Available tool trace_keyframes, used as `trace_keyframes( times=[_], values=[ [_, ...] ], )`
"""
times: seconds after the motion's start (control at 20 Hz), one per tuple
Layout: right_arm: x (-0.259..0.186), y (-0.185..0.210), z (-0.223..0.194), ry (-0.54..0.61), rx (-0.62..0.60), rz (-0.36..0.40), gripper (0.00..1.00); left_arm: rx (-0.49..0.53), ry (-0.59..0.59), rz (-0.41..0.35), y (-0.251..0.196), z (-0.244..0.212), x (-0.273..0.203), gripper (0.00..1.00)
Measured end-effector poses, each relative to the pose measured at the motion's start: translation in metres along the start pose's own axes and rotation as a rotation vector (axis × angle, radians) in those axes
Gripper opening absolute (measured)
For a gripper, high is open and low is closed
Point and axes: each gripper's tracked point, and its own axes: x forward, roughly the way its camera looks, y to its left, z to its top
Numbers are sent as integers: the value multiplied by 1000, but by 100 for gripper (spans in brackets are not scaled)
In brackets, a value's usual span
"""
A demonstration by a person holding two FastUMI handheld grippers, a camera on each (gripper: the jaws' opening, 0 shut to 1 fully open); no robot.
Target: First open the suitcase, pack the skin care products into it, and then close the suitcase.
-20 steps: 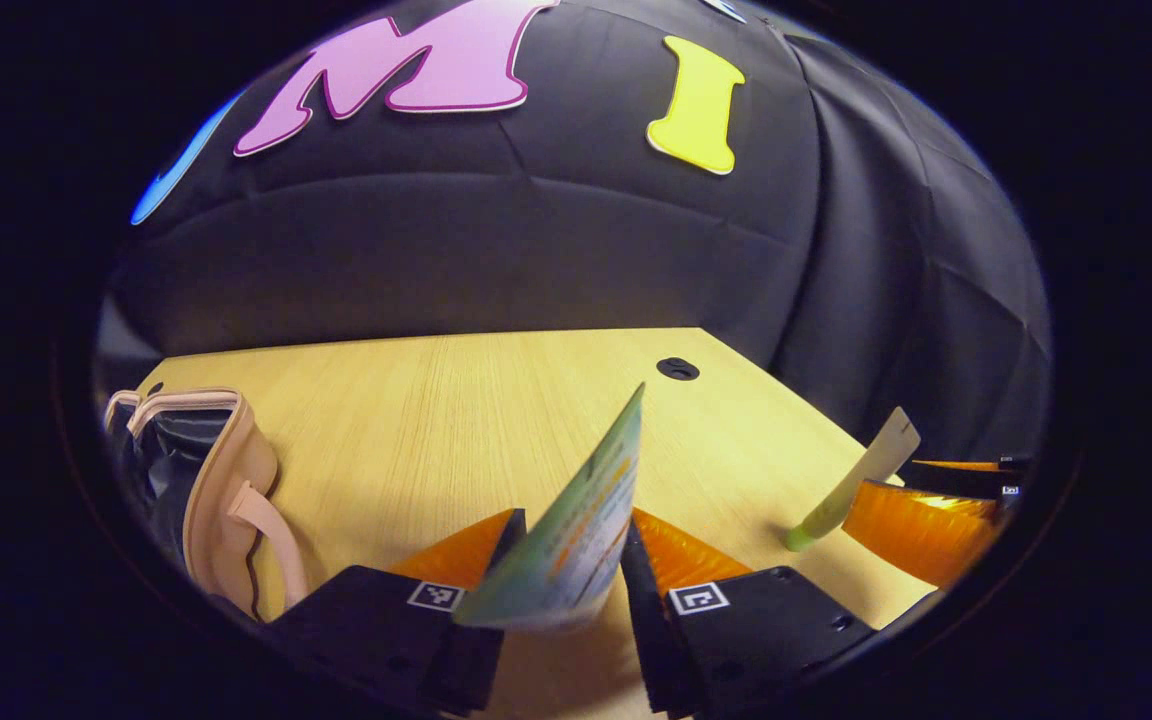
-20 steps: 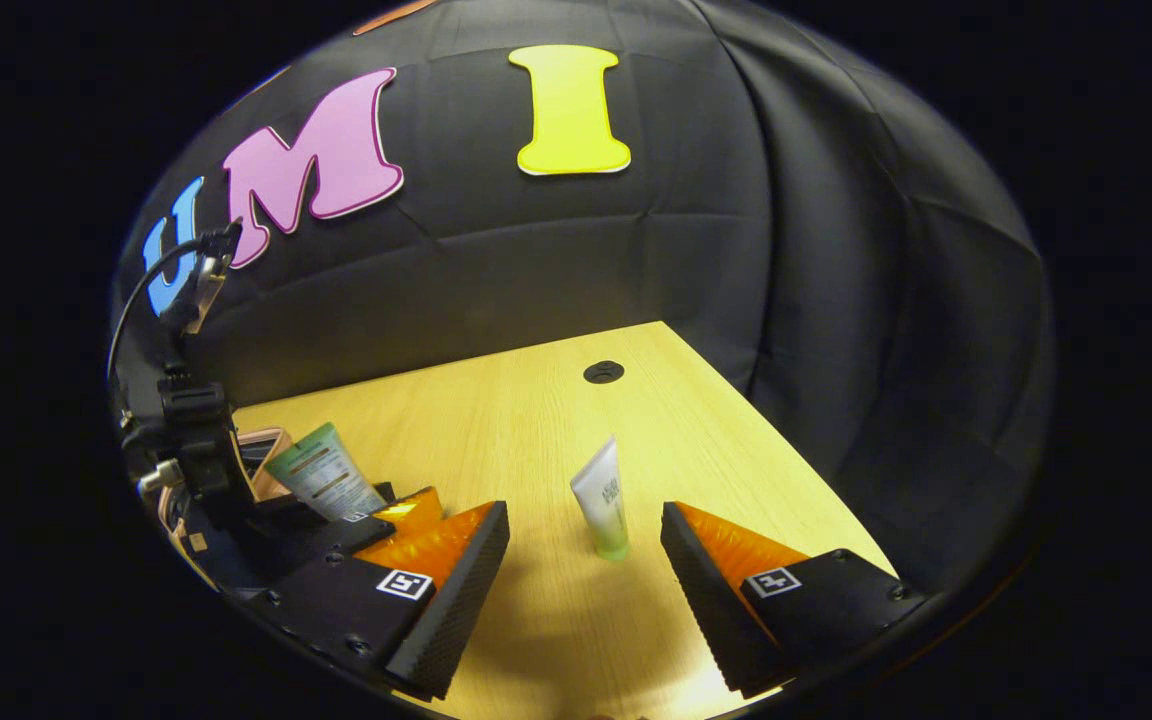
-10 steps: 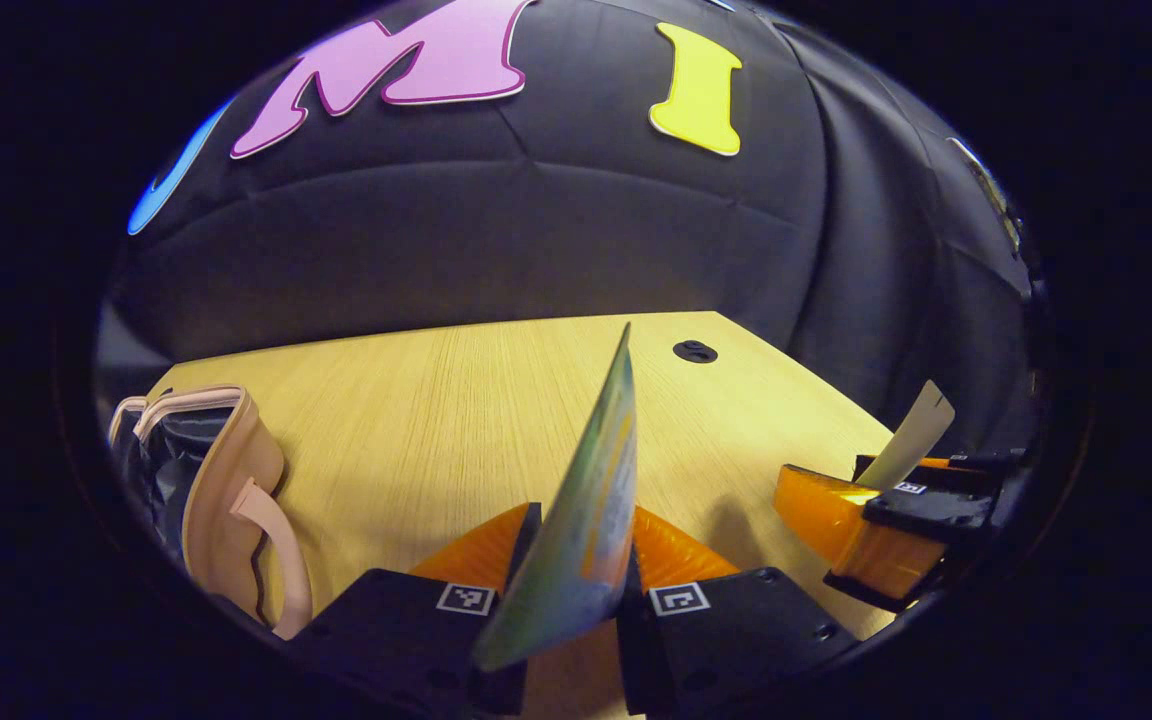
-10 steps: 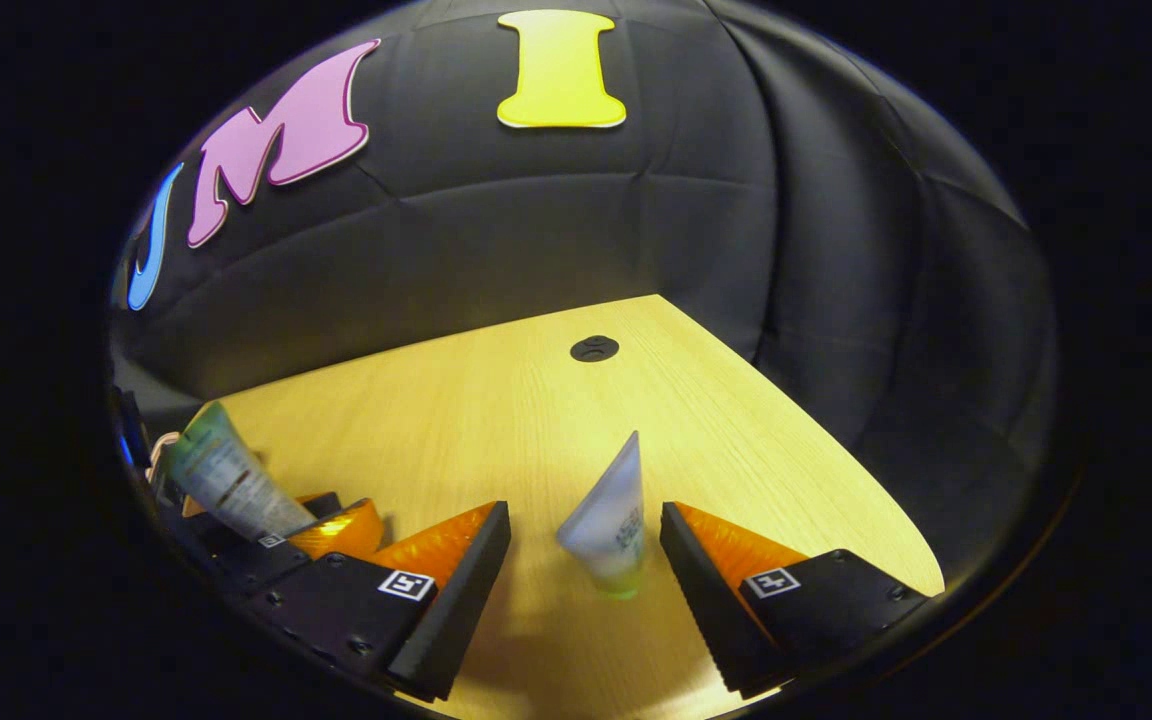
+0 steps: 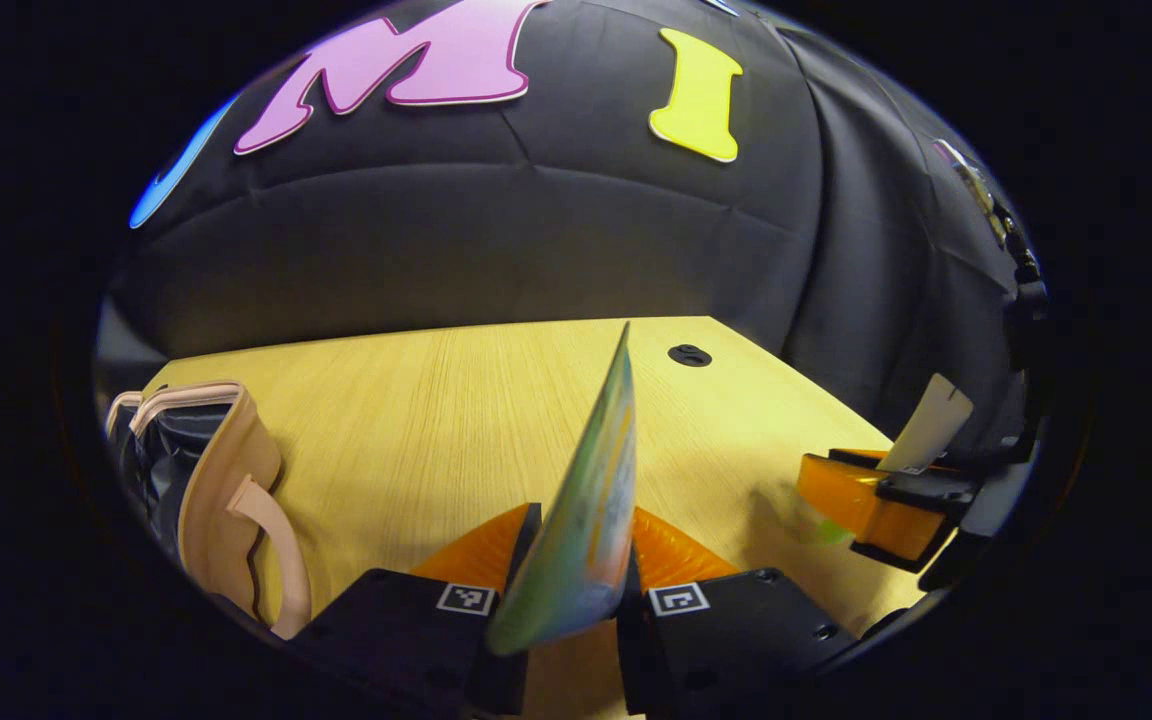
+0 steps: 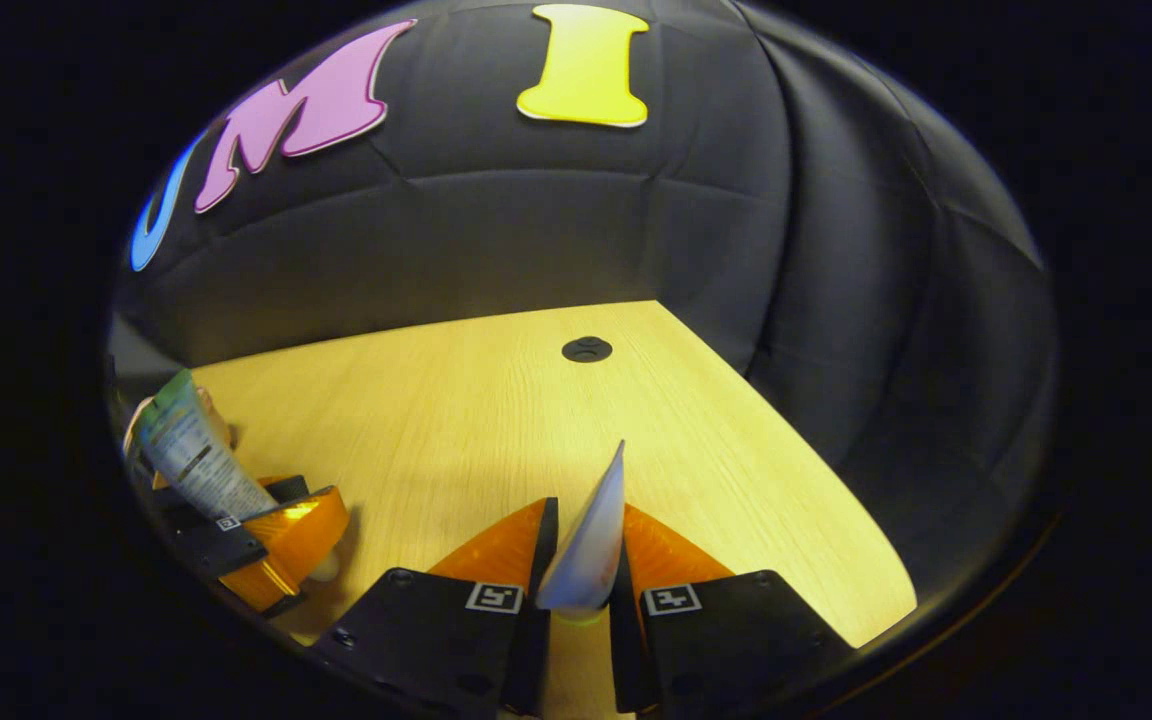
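Wooden table (image 6: 436,420); both jaws grip tubes, labels unreadable.

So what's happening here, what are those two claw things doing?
A person is packing skin care tubes into a small suitcase, which lies open at the left of the wooden table. The left gripper is clamped on a green tube, and the right gripper is clamped on a white tube. Neither tube is in the suitcase yet.
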Motion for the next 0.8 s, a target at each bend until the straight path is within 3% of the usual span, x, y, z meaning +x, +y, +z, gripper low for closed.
trace_keyframes(
  times=[0.05,0.1,0.35,0.6,0.8],
  values=[
    [-10,4,9,-20,2,16,29,-16,-10,-2,2,2,-6,38],
    [-22,10,17,-42,4,33,29,-34,-28,-6,3,8,-15,44],
    [-84,41,48,-75,-30,115,29,-38,-117,-6,29,63,-83,40],
    [-149,79,60,-62,-75,219,29,-92,-87,95,128,89,-173,40],
    [-186,117,61,-28,-99,355,28,-136,97,237,233,50,-205,41]
  ],
)
